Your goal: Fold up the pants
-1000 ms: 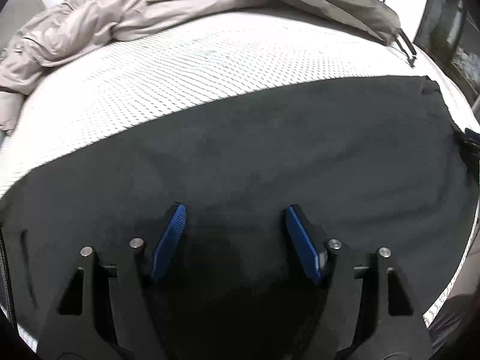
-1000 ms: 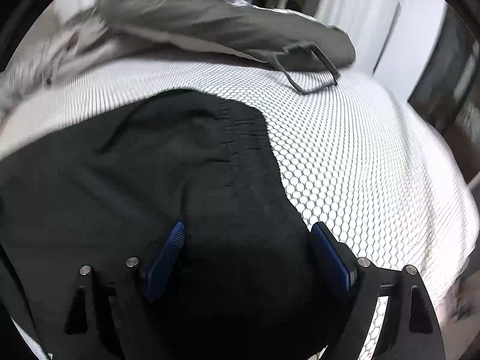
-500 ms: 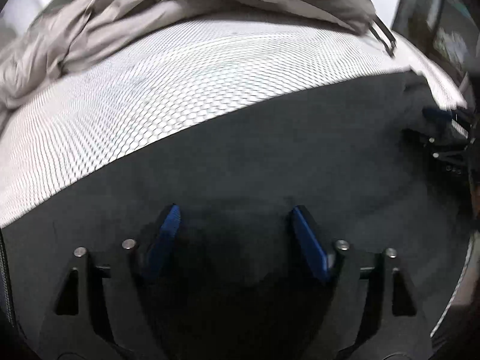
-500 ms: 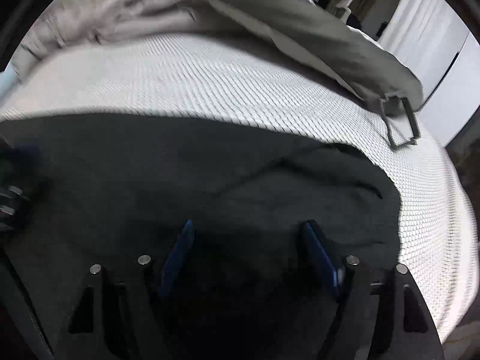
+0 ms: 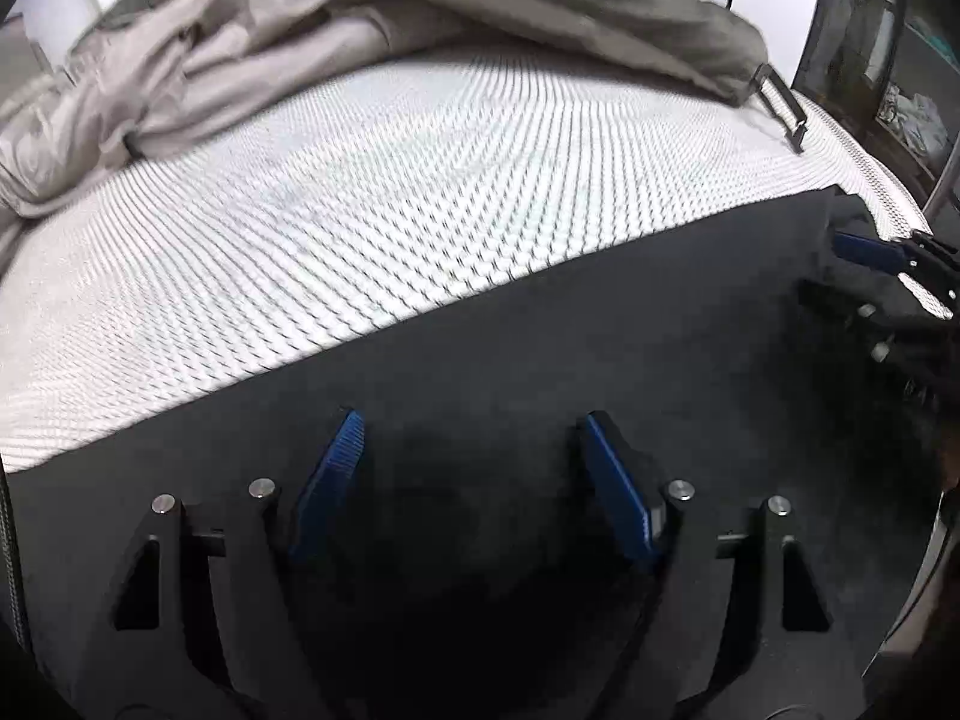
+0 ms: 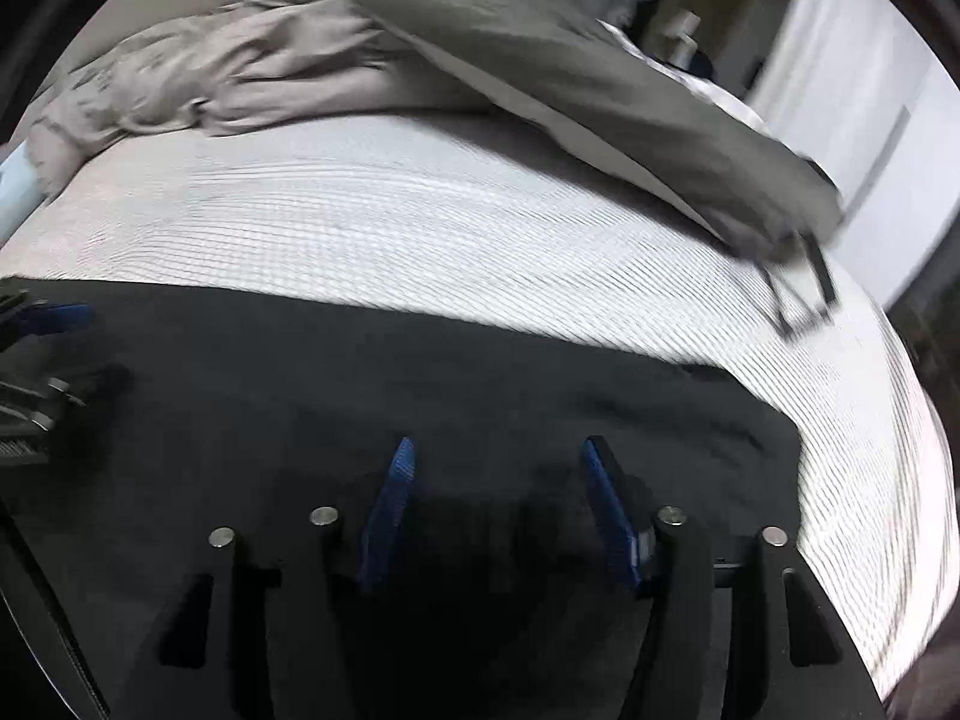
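Note:
Black pants (image 5: pixel 540 324) lie flat on a white mesh-patterned bed cover (image 5: pixel 372 192). My left gripper (image 5: pixel 472 420) hovers low over the dark cloth, jaws wide, and its blue pads (image 5: pixel 330 480) press on nothing. My right gripper (image 6: pixel 498 444) is over the pants (image 6: pixel 420 378) near their right end, with its jaws closing. Cloth lies under and between its pads (image 6: pixel 609 510), but no fold is pinched. Each gripper shows at the edge of the other's view: the right gripper (image 5: pixel 870 252) and the left gripper (image 6: pixel 54 324).
A crumpled beige garment (image 5: pixel 150 78) and an olive-grey garment (image 5: pixel 510 6) with a strap loop (image 5: pixel 780 102) lie across the far side of the bed. Bare white cover (image 6: pixel 390 228) runs between them and the pants. Dark furniture (image 5: pixel 888 60) stands at the right.
Both grippers slid sideways over the pants and each has come into the other's view. The right gripper rolled and its jaws narrowed. The left jaws widened slightly.

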